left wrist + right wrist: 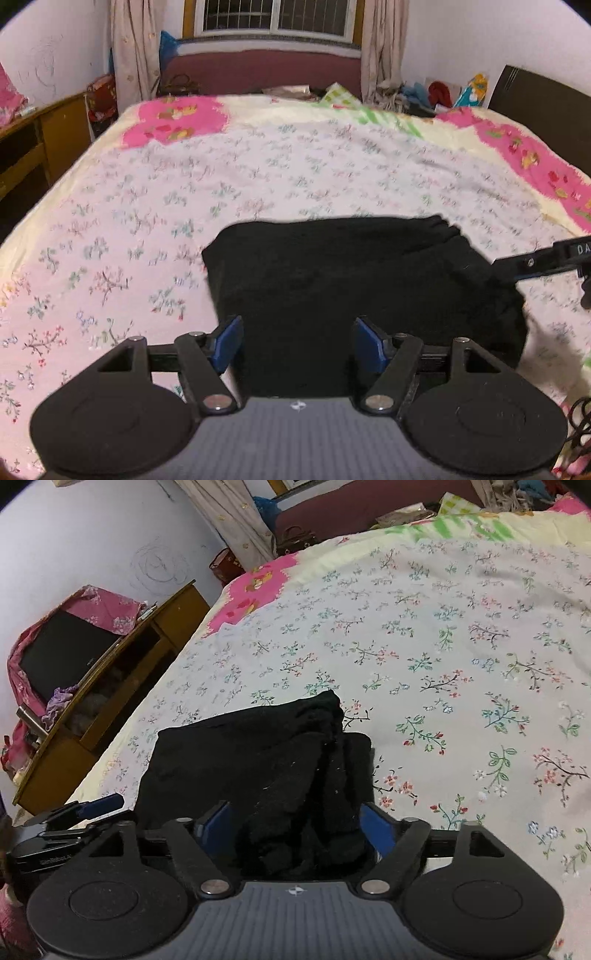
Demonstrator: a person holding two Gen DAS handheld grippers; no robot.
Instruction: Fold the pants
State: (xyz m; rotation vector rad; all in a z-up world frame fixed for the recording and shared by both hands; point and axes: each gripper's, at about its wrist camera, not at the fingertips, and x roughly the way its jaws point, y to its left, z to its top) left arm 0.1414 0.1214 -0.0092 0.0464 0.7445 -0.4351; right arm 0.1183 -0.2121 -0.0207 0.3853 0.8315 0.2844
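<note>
Pants (351, 280), black, lie folded into a compact, roughly rectangular stack on the flowered sheet (147, 206) of a bed, near the edge closest to both cameras. Left gripper (298, 345): jaws stand apart, with the near edge of the stack showing between the blue pads (227, 343); the pads do not press on the cloth, so nothing is held. Right gripper (295, 830): jaws likewise spread, with a thick bunch of cloth rising between the pads (376, 829); there is a gap at the left pad, and the fabric sits loose, so this reads as released rather than gripped. In the left view the right gripper's finger enters from the right margin and lies against the stack's right end. In the right view the layers are visible: at least two or three thicknesses, with a gathered band, perhaps the waist, along the far right corner.

Progress, as a judgement: the folding appears essentially complete, since no leg trails free and the outline is closed. Remaining work seems limited to withdrawing both grippers and, if wanted, flattening the raised bunch at the near right end. A desk (122, 686) stands beside the bed.
</note>
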